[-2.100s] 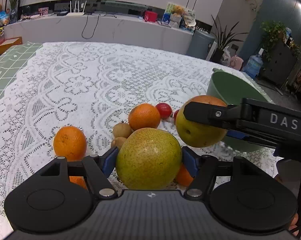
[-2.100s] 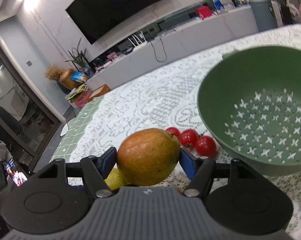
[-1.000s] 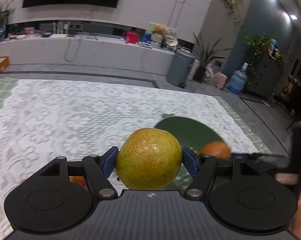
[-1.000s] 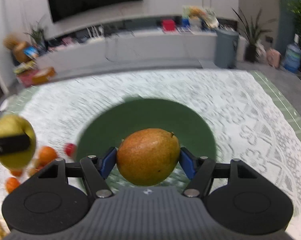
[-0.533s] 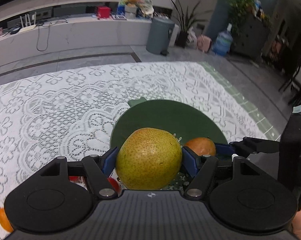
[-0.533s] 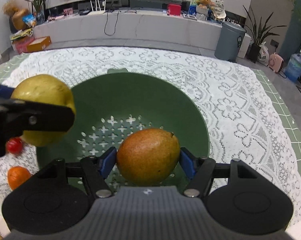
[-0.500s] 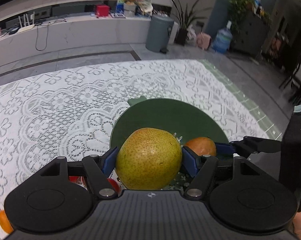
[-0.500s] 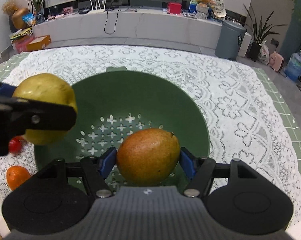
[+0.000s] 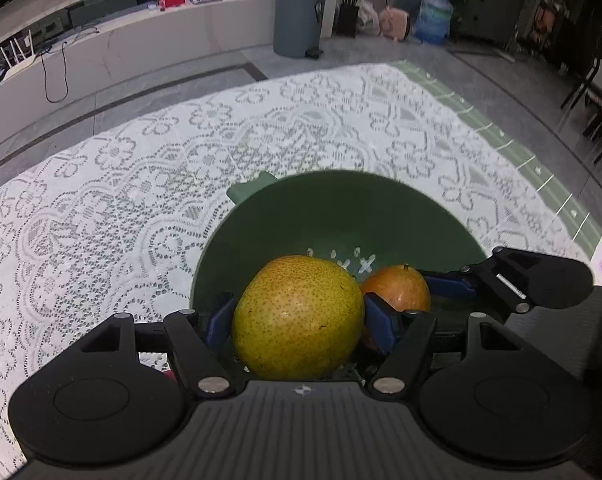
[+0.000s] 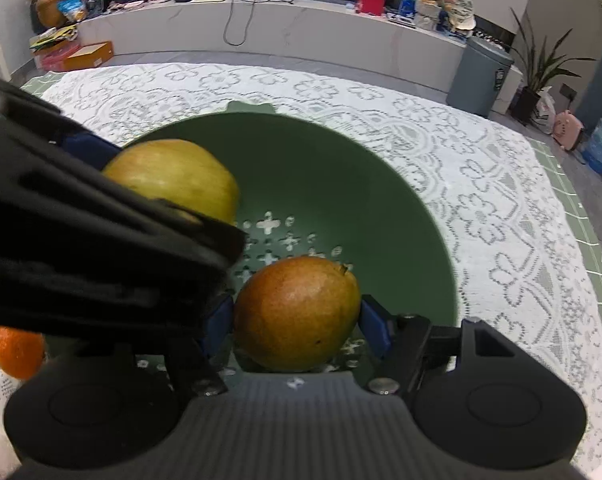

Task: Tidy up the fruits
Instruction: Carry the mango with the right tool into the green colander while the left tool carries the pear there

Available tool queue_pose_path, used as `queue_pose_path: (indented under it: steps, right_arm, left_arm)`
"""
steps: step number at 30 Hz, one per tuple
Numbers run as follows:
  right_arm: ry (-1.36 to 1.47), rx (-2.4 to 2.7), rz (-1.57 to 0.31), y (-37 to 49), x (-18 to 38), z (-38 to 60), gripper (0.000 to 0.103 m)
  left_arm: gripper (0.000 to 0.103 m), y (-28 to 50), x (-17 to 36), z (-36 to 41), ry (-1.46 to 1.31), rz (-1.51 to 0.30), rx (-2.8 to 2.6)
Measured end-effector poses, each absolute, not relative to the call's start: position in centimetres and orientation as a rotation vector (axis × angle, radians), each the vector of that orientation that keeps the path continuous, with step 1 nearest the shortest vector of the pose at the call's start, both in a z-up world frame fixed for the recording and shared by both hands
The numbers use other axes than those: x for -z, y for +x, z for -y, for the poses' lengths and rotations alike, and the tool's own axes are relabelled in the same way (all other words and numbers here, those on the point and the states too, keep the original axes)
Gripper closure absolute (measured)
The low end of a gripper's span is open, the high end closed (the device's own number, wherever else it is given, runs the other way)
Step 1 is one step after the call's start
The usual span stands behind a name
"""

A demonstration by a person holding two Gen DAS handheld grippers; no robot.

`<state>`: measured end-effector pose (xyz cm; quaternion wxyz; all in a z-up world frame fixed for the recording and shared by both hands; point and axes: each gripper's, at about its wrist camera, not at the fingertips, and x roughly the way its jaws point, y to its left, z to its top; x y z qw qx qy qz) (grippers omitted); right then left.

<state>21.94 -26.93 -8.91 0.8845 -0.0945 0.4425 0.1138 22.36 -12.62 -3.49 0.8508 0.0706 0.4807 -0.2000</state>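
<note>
Two hand-held grippers point down into one green colander, each clamped on a pear. On the left wrist view, the left gripper grasps a yellow-green speckled pear between its blue pads, which press on both sides of the fruit. This pear hangs above the near left part of the colander's bowl. Just beside it to the right is the reddish-orange pear, gripped by the right gripper, whose black arm reaches in from the right edge of the picture.

On the right wrist view, the right gripper grips that reddish-orange pear, stem end up and to the right, over the near part of the colander. Star-shaped and cross-shaped drain holes show in the colander's floor behind the fruit. The left gripper's dark, blurred body crosses the left side of the picture, with the yellow-green pear showing above it, over the colander's left side.

The colander stands on a white lace tablecloth laid over a green checked cloth that shows at the table's right edge. One orange lies on the lace left of the colander.
</note>
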Motion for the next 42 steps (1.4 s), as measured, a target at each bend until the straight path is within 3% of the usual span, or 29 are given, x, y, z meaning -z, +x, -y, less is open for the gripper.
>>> queue_pose_path:
  steps: [29,42]
  right_arm:
    - [-0.215,-0.254,-0.863,20.0,8.5,26.5,0.035]
    - [-0.171,-0.246,-0.831,20.2,8.1,27.1,0.028]
  left_arm:
    - [0.023,23.3,6.6,15.7,0.334,-1.088,0.339]
    - [0.021,21.9,4.3,15.7,0.333,-1.016,0.320]
